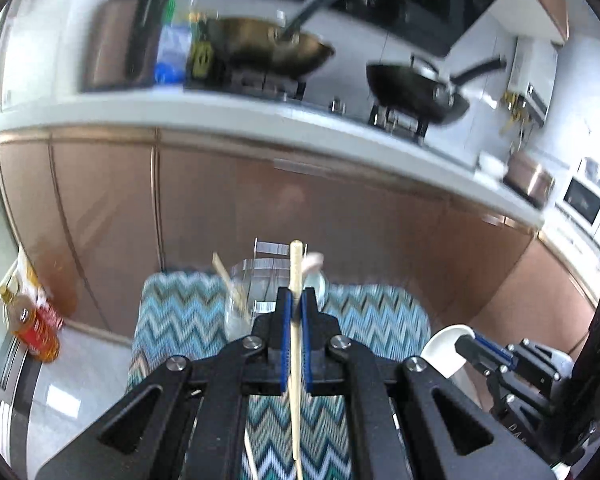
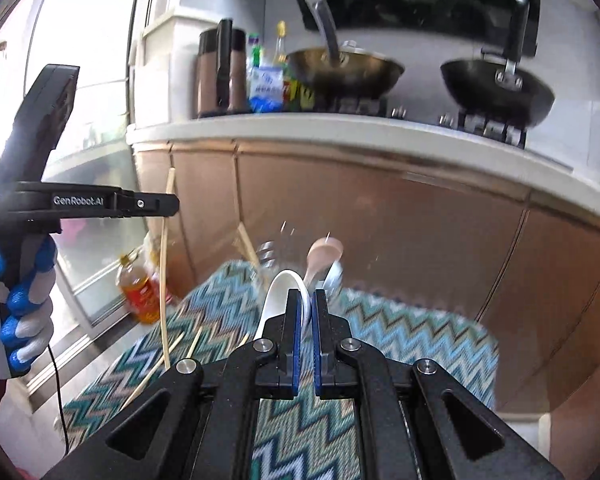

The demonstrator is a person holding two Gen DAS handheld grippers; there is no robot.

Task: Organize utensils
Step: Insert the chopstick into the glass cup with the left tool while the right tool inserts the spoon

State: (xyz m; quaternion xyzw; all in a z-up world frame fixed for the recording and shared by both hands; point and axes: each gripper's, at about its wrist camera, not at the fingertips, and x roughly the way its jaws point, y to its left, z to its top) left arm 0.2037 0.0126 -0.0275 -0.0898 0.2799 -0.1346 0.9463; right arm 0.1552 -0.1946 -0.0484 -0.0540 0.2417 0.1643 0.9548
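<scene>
My left gripper (image 1: 296,298) is shut on a wooden chopstick (image 1: 295,352) that stands upright between the blue pads, above a zigzag-patterned mat (image 1: 180,320). My right gripper (image 2: 308,300) is shut on a white ceramic spoon (image 2: 278,296), also seen in the left wrist view (image 1: 444,350). Beyond both grippers stands a clear glass holder (image 1: 256,280) with another chopstick (image 1: 228,280), a pink spoon (image 2: 324,258) and a metal fork (image 2: 266,254) in it. Loose chopsticks (image 2: 164,364) lie on the mat (image 2: 400,340) at the left.
Brown cabinet fronts (image 1: 220,208) and a white counter (image 1: 260,120) with two woks (image 1: 276,48) rise behind the mat. An oil bottle (image 1: 32,328) stands on the floor at the left. The left gripper body (image 2: 60,200) shows at the left of the right wrist view.
</scene>
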